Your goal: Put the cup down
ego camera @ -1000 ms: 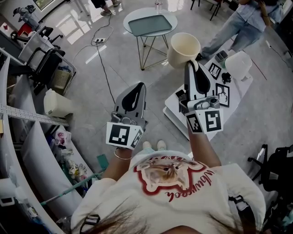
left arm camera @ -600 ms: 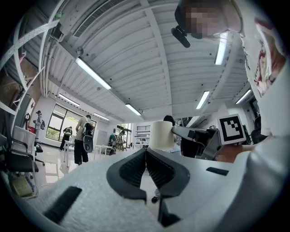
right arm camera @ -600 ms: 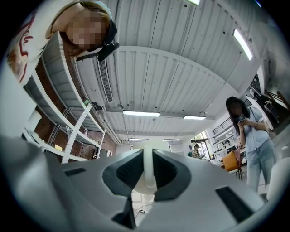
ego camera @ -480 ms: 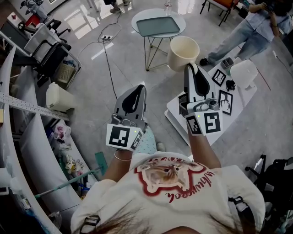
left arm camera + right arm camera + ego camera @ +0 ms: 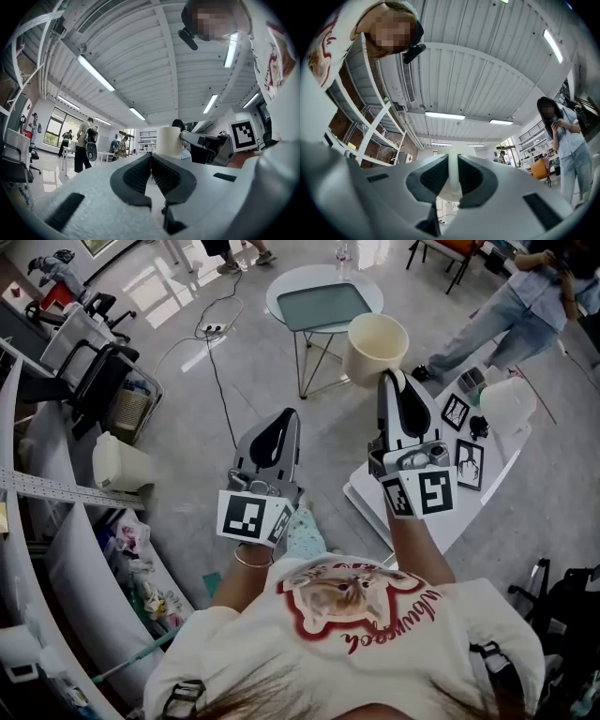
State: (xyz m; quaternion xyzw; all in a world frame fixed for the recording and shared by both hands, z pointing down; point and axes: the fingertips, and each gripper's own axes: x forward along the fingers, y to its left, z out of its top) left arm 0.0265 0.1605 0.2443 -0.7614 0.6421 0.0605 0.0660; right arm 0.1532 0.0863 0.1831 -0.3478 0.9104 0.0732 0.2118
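A cream cup (image 5: 375,346) is held up in the air, mouth towards the head view, above the grey floor. My right gripper (image 5: 392,377) is shut on its rim. In the right gripper view the cup's thin wall (image 5: 453,180) stands pinched between the two dark pads. My left gripper (image 5: 284,417) hangs to the left of the cup, apart from it, shut with nothing in it. In the left gripper view its jaws (image 5: 151,157) meet, and the cup (image 5: 168,140) shows beyond them to the right.
A round side table (image 5: 366,282) carrying a grey tray (image 5: 325,306) stands ahead. At the right lies a low white board (image 5: 441,517) with marker cards and a white jug (image 5: 508,404). A person (image 5: 506,301) stands at the far right. Shelves (image 5: 56,549) and a cable (image 5: 220,381) are on the left.
Both grippers keep their pose, the cup still held aloft. The floor and tables have shifted slightly in view, and a sock-clad foot has come forward under the left gripper.
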